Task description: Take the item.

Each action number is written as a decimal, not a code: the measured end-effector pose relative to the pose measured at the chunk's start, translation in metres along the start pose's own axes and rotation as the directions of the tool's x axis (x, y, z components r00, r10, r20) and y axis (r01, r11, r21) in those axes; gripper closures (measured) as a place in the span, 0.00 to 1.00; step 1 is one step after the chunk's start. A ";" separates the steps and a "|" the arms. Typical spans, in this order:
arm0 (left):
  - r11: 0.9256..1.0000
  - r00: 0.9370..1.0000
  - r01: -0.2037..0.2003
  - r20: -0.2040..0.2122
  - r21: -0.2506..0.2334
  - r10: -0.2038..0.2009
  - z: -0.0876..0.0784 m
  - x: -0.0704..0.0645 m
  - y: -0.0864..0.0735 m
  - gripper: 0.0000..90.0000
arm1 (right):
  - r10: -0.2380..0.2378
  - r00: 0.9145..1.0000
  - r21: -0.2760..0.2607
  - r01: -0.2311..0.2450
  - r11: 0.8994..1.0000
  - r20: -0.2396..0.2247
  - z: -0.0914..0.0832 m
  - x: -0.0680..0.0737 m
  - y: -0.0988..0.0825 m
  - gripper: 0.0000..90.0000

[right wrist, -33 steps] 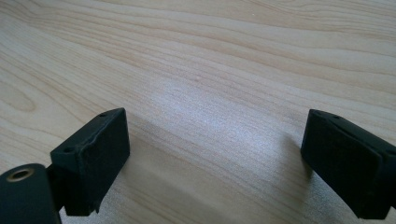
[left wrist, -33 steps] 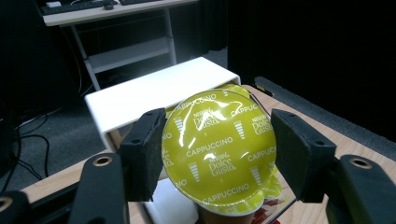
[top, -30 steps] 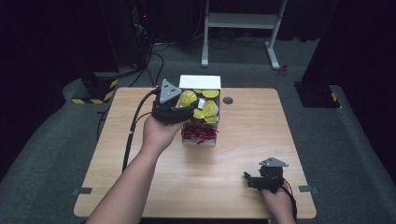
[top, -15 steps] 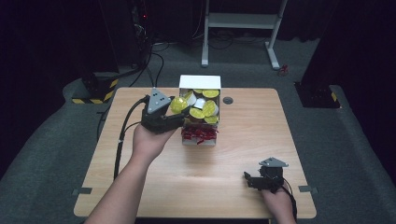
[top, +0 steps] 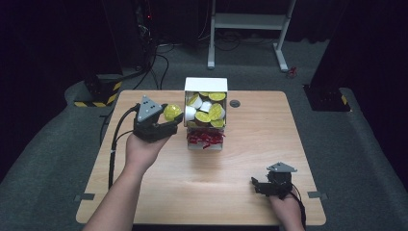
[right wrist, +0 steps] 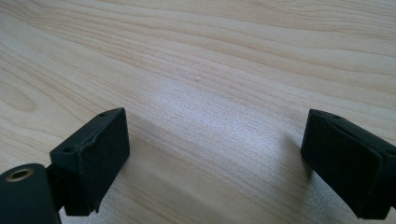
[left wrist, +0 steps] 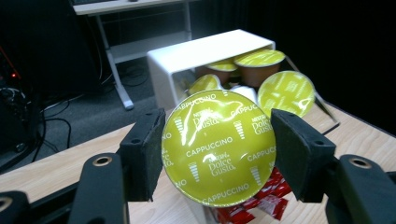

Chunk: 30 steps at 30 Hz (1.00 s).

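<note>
Since the earlier frame, left gripper (top: 173, 119) moved toward 9 o'clock from the white open box (top: 206, 84), clamped on a round yellow-lidded coffee capsule (left wrist: 218, 147). Right gripper (top: 256, 185) rested with jaws apart at 5 o'clock on the light wooden table (top: 250, 139).

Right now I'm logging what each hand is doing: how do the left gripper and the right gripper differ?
The left gripper is shut on a yellow-green capsule, while the right gripper is open with nothing between its jaws. The left gripper is held up beside the white box of capsules; the right gripper sits low over the bare wooden table, near its front edge. Both have black jaws and a grey three-cornered top plate.
</note>
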<state>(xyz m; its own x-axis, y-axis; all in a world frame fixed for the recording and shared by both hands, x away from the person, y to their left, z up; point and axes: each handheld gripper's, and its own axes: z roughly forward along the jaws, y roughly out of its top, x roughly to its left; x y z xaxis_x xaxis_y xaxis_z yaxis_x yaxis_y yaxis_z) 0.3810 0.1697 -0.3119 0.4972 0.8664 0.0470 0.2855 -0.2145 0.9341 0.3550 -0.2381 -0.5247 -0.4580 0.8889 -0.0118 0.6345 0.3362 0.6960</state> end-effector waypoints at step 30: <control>0.995 0.991 0.095 -0.101 0.029 -0.091 0.004 0.049 -0.075 0.43 | 0.006 1.000 0.002 -0.006 1.000 -0.001 -0.001 0.001 -0.001 0.09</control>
<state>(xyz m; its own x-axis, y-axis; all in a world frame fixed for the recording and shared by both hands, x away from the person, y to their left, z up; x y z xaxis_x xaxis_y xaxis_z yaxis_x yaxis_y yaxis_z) 0.3869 0.2264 -0.3806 0.3834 0.9236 -0.0029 0.3546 -0.1443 0.9238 0.3535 -0.2375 -0.5246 -0.4548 0.8906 -0.0074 0.6385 0.3318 0.6945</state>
